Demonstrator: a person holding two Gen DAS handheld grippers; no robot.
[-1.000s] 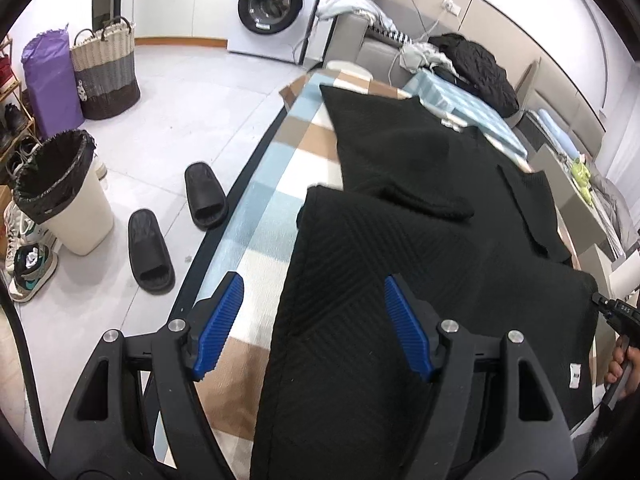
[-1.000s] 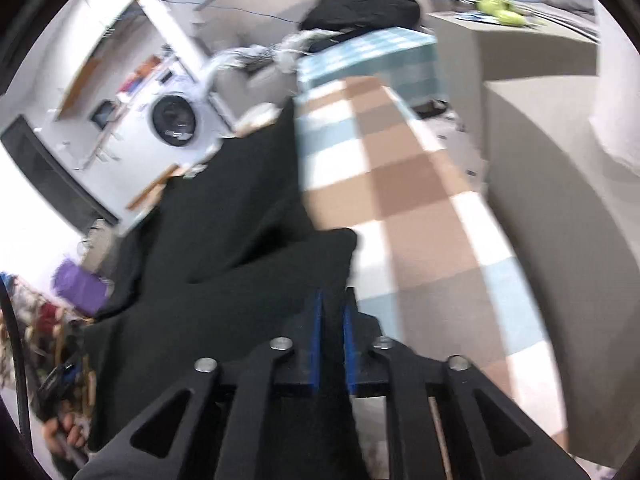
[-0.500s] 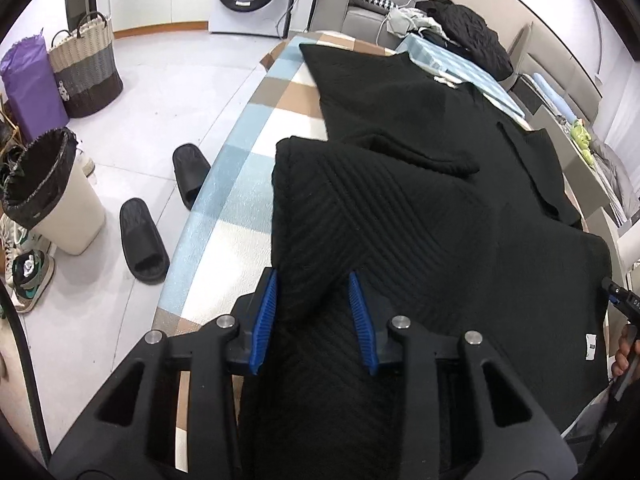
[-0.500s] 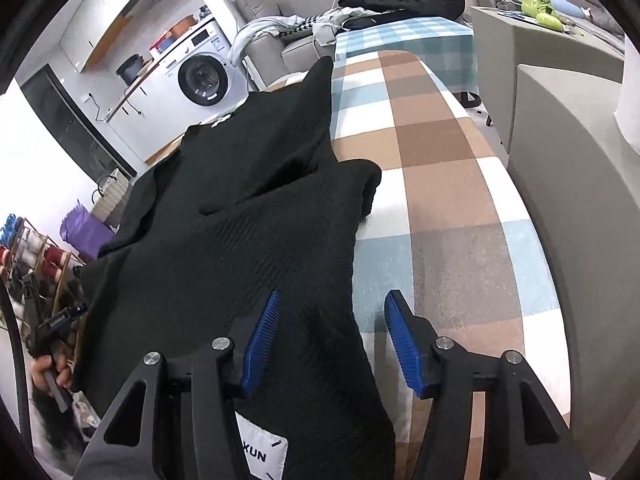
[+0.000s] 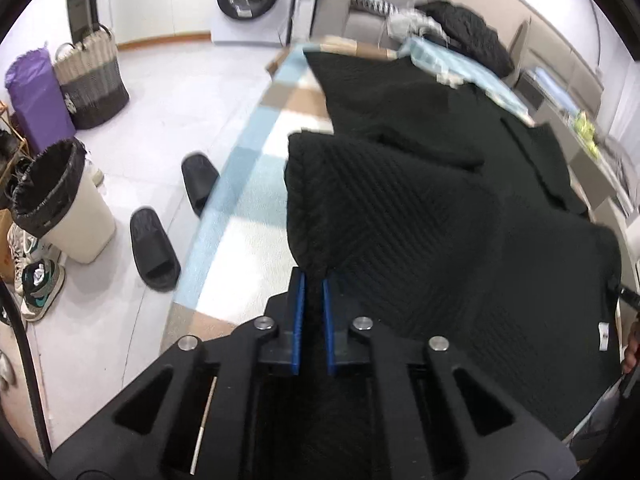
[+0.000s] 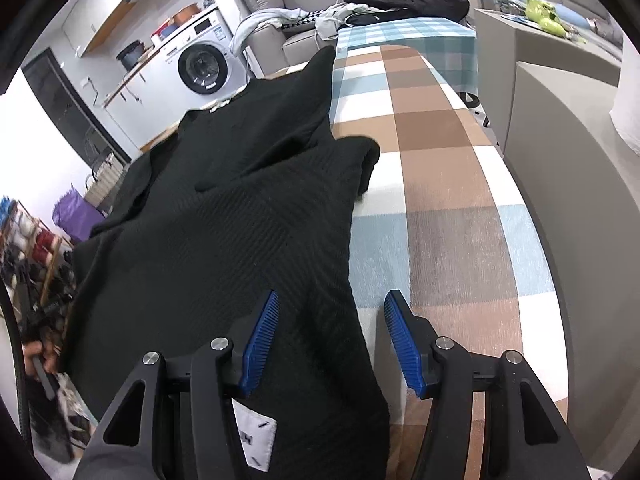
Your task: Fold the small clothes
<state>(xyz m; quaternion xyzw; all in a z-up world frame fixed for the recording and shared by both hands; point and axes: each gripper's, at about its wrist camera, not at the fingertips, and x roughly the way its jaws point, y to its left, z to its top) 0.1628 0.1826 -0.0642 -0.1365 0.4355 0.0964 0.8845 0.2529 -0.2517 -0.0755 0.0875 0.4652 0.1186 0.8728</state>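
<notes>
A black knit garment (image 5: 420, 216) lies spread on a checked blue, brown and white table cover (image 5: 248, 184), with its near part folded over. My left gripper (image 5: 312, 280) is shut on the garment's near left edge, and the cloth bunches up between the blue pads. In the right wrist view the same garment (image 6: 224, 232) fills the left half, with a white label (image 6: 256, 440) at its near hem. My right gripper (image 6: 330, 332) is open over the garment's right edge, and its right pad is above the bare table cover (image 6: 448, 208).
On the floor to the left are two black slippers (image 5: 154, 244), a bin with a black liner (image 5: 60, 204), sneakers, a woven basket (image 5: 94, 80) and a purple bag. A washing machine (image 5: 256, 0) stands at the back. Grey cushions (image 6: 568, 152) flank the table's right side.
My left gripper went from open to shut on the garment's left edge, bunching it. My right gripper went from shut to open, letting go of the right edge.
</notes>
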